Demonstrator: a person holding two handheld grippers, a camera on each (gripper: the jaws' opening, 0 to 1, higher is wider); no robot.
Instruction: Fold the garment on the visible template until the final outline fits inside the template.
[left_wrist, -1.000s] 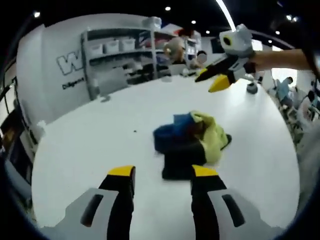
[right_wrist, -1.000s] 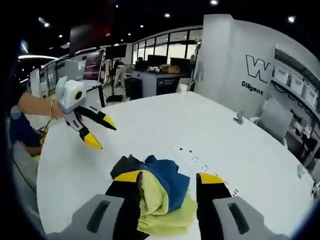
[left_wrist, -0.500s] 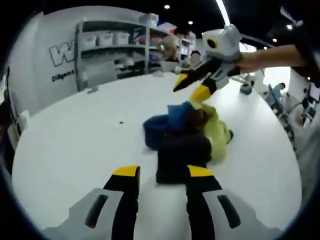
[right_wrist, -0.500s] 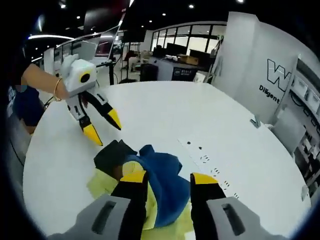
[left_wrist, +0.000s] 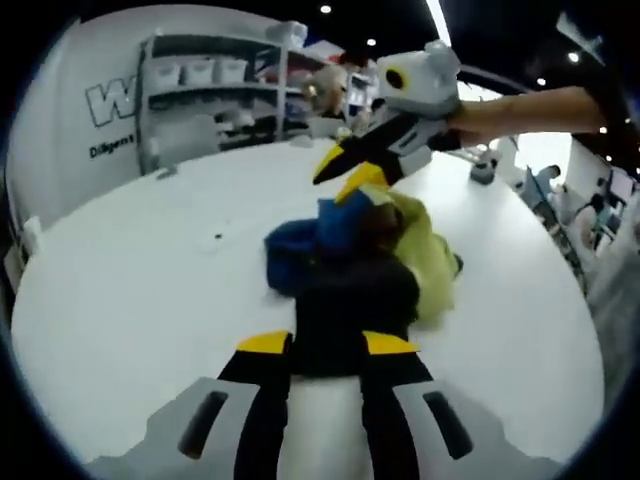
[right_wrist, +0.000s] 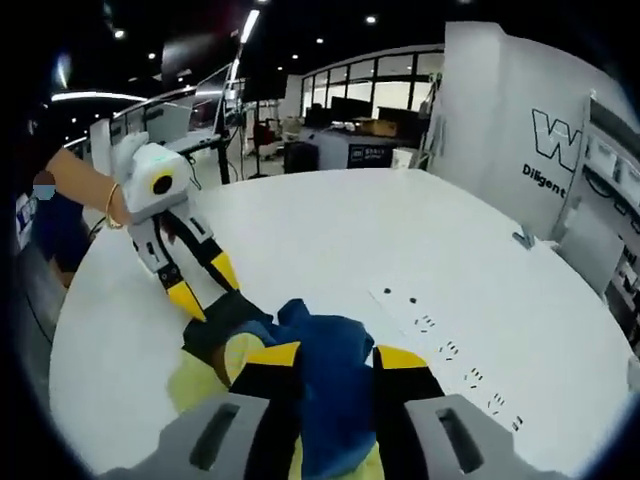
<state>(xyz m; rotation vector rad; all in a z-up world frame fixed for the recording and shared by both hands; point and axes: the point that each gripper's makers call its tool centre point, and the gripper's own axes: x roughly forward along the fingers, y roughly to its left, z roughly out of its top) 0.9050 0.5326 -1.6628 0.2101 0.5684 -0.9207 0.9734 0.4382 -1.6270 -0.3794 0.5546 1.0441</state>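
Shelving (left_wrist: 215, 100) sits well behind the crumpled garment (left_wrist: 360, 265); bare white surface (left_wrist: 130, 290) all around it. Left gripper (left_wrist: 327, 344) and right gripper (right_wrist: 325, 356) both have jaws apart at the garment's edges, nothing clamped.

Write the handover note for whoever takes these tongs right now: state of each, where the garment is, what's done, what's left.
Left tongs: open, tips at the black edge of the garment, nothing clamped yet.
Right tongs: open, tips over the blue part of the heap, no grip that I can see.
Garment: a crumpled blue, black and yellow-green pile on the white table, not laid flat.
Printed marks on the table lie beside the pile in the right gripper view; whether they belong to the template, I cannot tell.
Done: no fold visible.
Left: grasp, spread, then fold to fit the template.
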